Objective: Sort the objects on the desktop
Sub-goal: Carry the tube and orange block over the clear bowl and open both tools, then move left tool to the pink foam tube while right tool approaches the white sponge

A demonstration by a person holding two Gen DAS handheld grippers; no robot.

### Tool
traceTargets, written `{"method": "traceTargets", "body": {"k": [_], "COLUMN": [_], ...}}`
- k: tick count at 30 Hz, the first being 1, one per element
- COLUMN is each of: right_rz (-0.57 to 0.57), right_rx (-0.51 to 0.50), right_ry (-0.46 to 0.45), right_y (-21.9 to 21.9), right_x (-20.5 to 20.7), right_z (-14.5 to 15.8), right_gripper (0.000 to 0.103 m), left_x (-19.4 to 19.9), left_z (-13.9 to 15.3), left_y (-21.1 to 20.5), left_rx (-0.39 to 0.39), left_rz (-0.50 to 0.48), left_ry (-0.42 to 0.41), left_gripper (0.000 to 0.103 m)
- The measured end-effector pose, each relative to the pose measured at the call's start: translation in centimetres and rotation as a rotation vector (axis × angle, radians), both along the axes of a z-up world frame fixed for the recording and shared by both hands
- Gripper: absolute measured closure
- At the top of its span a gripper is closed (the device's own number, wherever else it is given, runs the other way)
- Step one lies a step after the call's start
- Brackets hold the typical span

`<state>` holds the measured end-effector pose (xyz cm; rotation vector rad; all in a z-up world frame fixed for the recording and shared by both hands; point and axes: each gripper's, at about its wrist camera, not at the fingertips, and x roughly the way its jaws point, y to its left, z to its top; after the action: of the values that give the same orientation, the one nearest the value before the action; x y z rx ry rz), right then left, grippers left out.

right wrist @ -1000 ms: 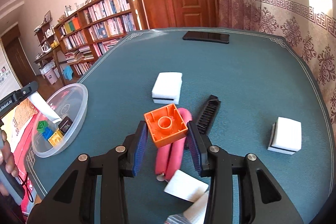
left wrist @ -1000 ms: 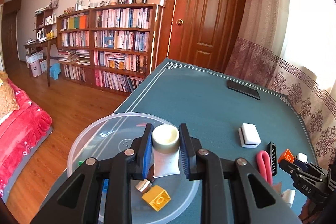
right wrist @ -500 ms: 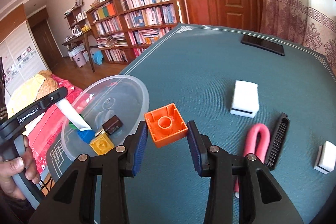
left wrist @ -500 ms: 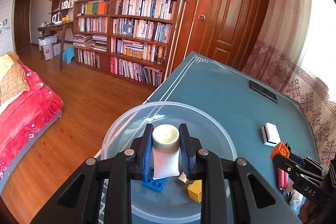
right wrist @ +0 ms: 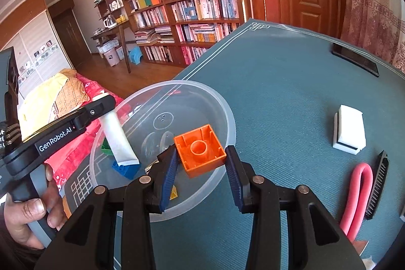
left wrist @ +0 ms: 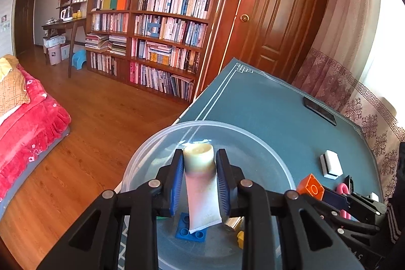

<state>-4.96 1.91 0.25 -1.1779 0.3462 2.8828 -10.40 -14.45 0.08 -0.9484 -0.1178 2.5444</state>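
Note:
My left gripper is shut on a white tube that hangs cap-forward over the clear plastic bowl. Under the tube, in the bowl, lie a blue brick and a yellow brick. My right gripper is shut on an orange brick, hollow side up, just above the bowl's near right rim. The right wrist view also shows the left gripper with the tube, the blue brick and a green brick.
On the blue-green table, right of the bowl, lie a white sponge, a pink bent tube, a black comb and a dark phone farther back. A hand grips the left gripper's handle. The table's left edge runs beside the bowl.
The right gripper has carried the orange brick left, from above the pink tube to above the bowl's rim. The left gripper with the tube has shifted farther over the bowl.

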Motion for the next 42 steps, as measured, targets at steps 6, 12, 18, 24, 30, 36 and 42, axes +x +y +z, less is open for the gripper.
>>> {"method": "traceTargets", "body": {"k": [6, 12, 18, 24, 30, 36, 42], "right_rz": [0.013, 0.016, 0.018, 0.005, -0.022, -0.093, -0.172], "right_rx": [-0.028, -0.07, -0.097, -0.104, -0.111, -0.132, -0.158], "right_ry": [-0.027, -0.044, -0.039, -0.045, -0.032, -0.012, -0.005], "right_y": [-0.3, 0.1, 0.4, 0.8, 2.0, 4.2, 6.9], "right_x": [-1.1, -1.4, -0.8, -0.1, 1.7, 3.9, 6.0], "right_z": [-0.6, -1.0, -1.2, -1.3, -1.2, -1.2, -1.5], "right_gripper": [0.061, 0.061, 0.061, 0.061, 0.061, 0.047, 0.047], "left_x": [0.0, -0.4, -0.2, 0.3, 0.8, 1.7, 2.6], "left_z": [-0.3, -0.2, 0.0, 0.3, 0.3, 0.4, 0.3], "left_y": [-0.2, -1.2, -1.5, -1.1, 0.0, 2.0, 4.5], "left_rx": [0.032, 0.055, 0.06, 0.047, 0.035, 0.013, -0.006], "left_rz": [-0.011, 0.037, 0.054, 0.044, 0.012, -0.04, -0.094], "left_ry": [-0.015, -0.036, -0.032, -0.019, -0.02, -0.012, -0.017], "left_gripper": [0.016, 0.009, 0.001, 0.001, 0.001, 0.001, 0.001]}}
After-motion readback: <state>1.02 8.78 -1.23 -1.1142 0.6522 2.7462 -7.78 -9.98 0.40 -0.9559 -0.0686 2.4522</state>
